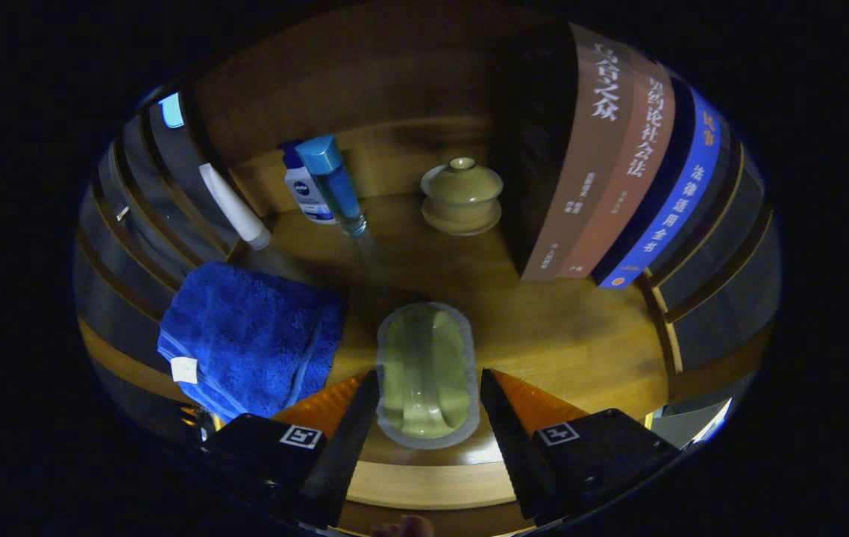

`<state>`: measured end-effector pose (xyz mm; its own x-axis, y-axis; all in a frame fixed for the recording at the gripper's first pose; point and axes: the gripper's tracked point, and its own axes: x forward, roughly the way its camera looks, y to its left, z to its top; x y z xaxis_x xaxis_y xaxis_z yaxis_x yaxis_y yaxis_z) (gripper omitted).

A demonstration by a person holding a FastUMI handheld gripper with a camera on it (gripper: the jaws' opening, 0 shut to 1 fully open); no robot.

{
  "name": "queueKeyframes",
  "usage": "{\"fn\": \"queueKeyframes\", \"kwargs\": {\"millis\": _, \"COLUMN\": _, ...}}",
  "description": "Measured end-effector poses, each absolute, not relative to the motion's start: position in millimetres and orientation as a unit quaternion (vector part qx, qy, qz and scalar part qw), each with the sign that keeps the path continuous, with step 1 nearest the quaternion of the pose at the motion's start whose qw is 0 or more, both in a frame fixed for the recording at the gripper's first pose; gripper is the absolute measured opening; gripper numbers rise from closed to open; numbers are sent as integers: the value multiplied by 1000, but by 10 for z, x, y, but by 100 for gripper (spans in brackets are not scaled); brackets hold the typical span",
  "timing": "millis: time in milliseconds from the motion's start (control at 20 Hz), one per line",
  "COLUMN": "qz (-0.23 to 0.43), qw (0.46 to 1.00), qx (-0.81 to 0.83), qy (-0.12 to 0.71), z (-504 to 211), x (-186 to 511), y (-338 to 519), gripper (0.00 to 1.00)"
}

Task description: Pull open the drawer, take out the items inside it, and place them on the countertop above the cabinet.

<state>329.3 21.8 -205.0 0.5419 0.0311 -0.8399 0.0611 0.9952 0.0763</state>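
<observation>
A green oblong pad with a grey rim (427, 373) sits between my fingers, over the front part of the wooden countertop (566, 335). My gripper (429, 375) has both fingers pressed against the pad's long sides, so it is shut on it. Left of the pad a folded blue towel (253, 335) lies on the countertop. Beyond the fingers stand a white tube (234, 207), a white and blue bottle (304, 192) and a clear blue bottle (336, 183). An olive lidded tea bowl on a saucer (462, 195) stands further right.
Upright books (603, 164) stand at the right beyond the fingers. A wooden back panel (365, 82) closes the far side. Slatted walls (148, 194) flank the countertop. Its rounded front edge (432, 485) runs below the fingers, with a fingertip (403, 528) under it.
</observation>
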Motion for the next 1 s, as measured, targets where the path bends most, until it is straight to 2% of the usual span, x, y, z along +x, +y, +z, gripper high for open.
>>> {"fn": "queueKeyframes", "kwargs": {"millis": 100, "qz": -6, "qw": 886, "qx": 59, "qy": 459, "z": -1969, "x": 3263, "y": 260, "gripper": 86}}
{"fn": "queueKeyframes", "kwargs": {"millis": 200, "qz": -4, "qw": 899, "qx": 78, "qy": 431, "z": -1850, "x": 3226, "y": 324, "gripper": 100}}
{"fn": "queueKeyframes", "kwargs": {"millis": 500, "qz": -42, "qw": 935, "qx": 97, "qy": 339, "z": -1341, "x": 2744, "y": 255, "gripper": 100}}
{"fn": "queueKeyframes", "kwargs": {"millis": 850, "qz": -60, "qw": 986, "qx": 44, "qy": 148, "z": -228, "x": 1957, "y": 161, "gripper": 100}}
{"fn": "queueKeyframes", "kwargs": {"millis": 1000, "qz": -63, "qw": 993, "qx": 24, "qy": 93, "z": -19, "x": 1525, "y": 169, "gripper": 99}}
